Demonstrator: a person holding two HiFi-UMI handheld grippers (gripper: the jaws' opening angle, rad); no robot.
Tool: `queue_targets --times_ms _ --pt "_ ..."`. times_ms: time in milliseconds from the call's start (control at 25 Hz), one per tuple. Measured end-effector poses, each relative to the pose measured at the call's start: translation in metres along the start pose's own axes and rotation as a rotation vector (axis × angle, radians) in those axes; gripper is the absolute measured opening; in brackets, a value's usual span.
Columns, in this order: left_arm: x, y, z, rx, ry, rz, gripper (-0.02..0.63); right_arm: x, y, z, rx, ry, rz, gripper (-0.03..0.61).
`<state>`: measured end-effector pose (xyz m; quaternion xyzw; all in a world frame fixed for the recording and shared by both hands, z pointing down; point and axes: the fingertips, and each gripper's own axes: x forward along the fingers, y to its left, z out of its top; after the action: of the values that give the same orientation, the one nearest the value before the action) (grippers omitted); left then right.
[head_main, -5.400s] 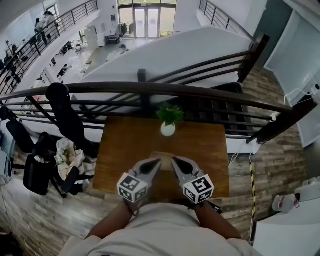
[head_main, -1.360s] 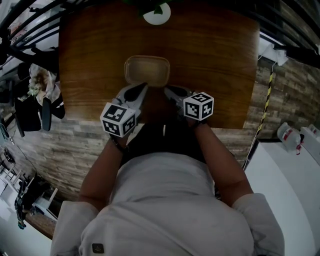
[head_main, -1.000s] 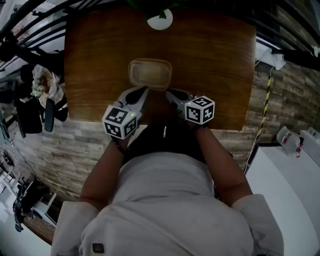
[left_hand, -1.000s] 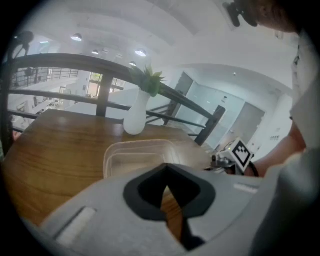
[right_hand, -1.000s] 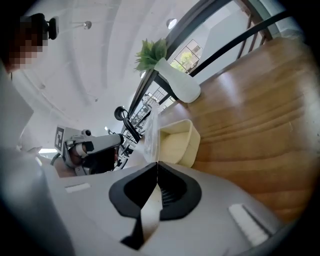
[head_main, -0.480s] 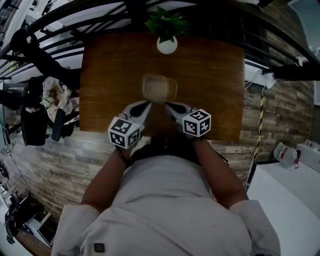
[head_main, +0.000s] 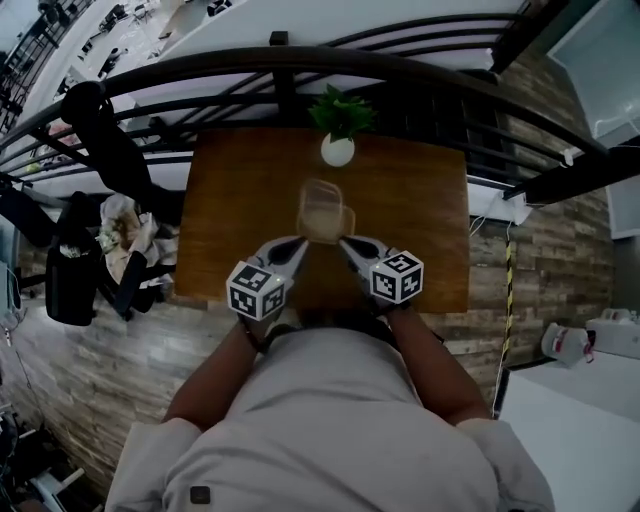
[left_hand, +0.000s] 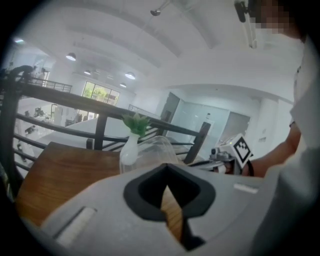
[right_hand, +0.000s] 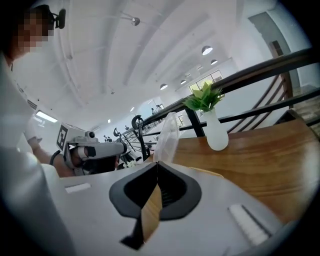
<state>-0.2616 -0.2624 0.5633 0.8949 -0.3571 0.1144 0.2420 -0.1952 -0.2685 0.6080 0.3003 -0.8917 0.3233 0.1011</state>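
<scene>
Since half a second ago, the clear rectangular plastic container (head_main: 325, 212) has risen off the brown wooden desk (head_main: 230, 200) at frame centre. It looks see-through, thin-walled and round-cornered. It stands tipped up, its far end raised toward the white vase (head_main: 337, 150) above it, with its long side running left to right. The left hand-held gripper (head_main: 298, 243) is closed to a thin slit at its lower left rim. The right hand-held gripper (head_main: 344, 243) pinches the lower right rim, also nearly closed.
</scene>
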Motion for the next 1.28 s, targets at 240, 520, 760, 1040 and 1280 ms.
queue_targets --times_ms 240,520,760,1040,1280 --pt "-0.013 -0.022 0.017 0.032 -0.031 -0.028 0.003 -0.019 0.023 0.022 -0.030 -0.053 -0.013 0.006" --pt "-0.016 -0.029 0.033 0.061 -0.056 -0.049 0.003 -0.027 0.039 0.039 -0.051 -0.080 -0.012 0.006" --pt "-0.015 -0.032 0.042 0.080 -0.072 -0.061 0.003 -0.035 0.054 0.057 -0.113 -0.083 -0.001 0.006" --pt "-0.026 -0.038 0.052 0.067 -0.109 0.015 0.003 -0.051 0.071 0.078 -0.210 -0.094 0.061 0.006" --pt "-0.013 -0.063 0.055 0.033 -0.139 0.111 0.003 -0.081 0.060 0.073 -0.238 -0.066 0.143 0.006"
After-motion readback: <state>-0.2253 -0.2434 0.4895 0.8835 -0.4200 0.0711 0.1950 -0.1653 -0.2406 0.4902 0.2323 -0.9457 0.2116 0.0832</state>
